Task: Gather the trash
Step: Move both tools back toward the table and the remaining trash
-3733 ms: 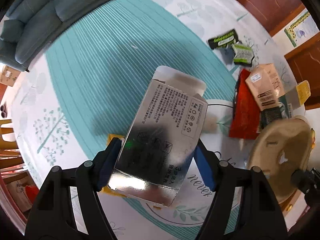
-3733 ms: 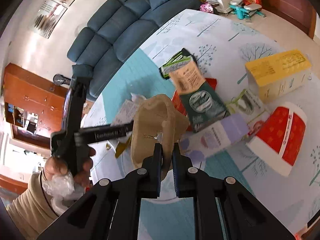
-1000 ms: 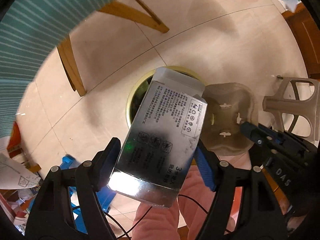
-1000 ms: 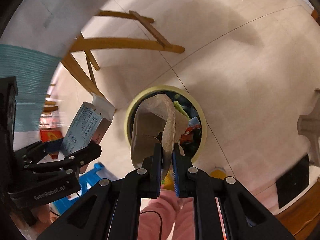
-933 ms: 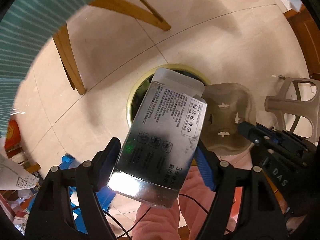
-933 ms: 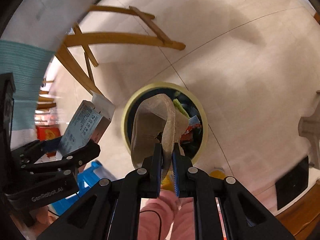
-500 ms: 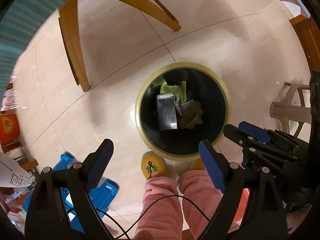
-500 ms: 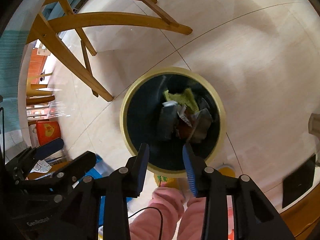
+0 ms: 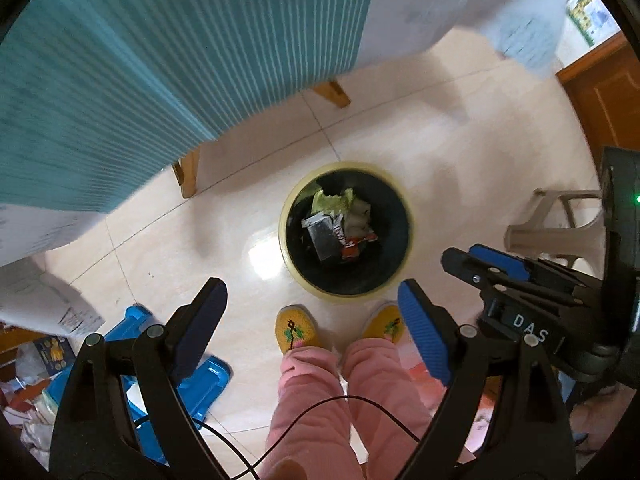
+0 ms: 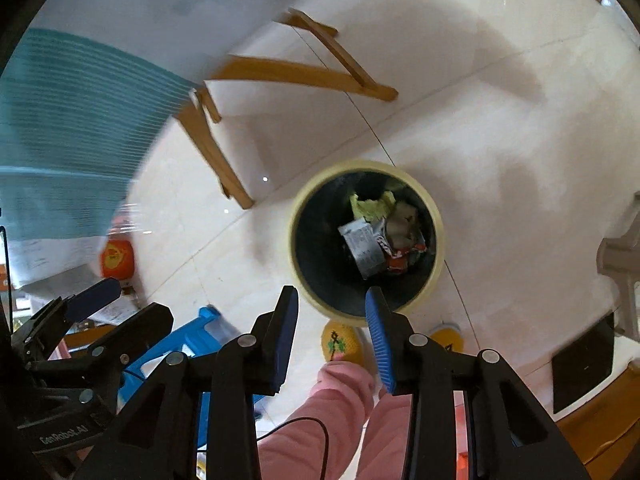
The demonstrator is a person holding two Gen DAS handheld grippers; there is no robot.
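While both tools are hanging empty above the bin point(image 9: 346, 229), the left tool point(image 9: 308, 316) gaping wide and the right tool point(image 10: 332, 320) partly parted after opening, the silver carton point(image 10: 362, 246) is lying inside, light, crushable, best pinched across its flat faces.

Glossy tile floor point(image 9: 420, 152); wooden table legs point(image 10: 208, 148).
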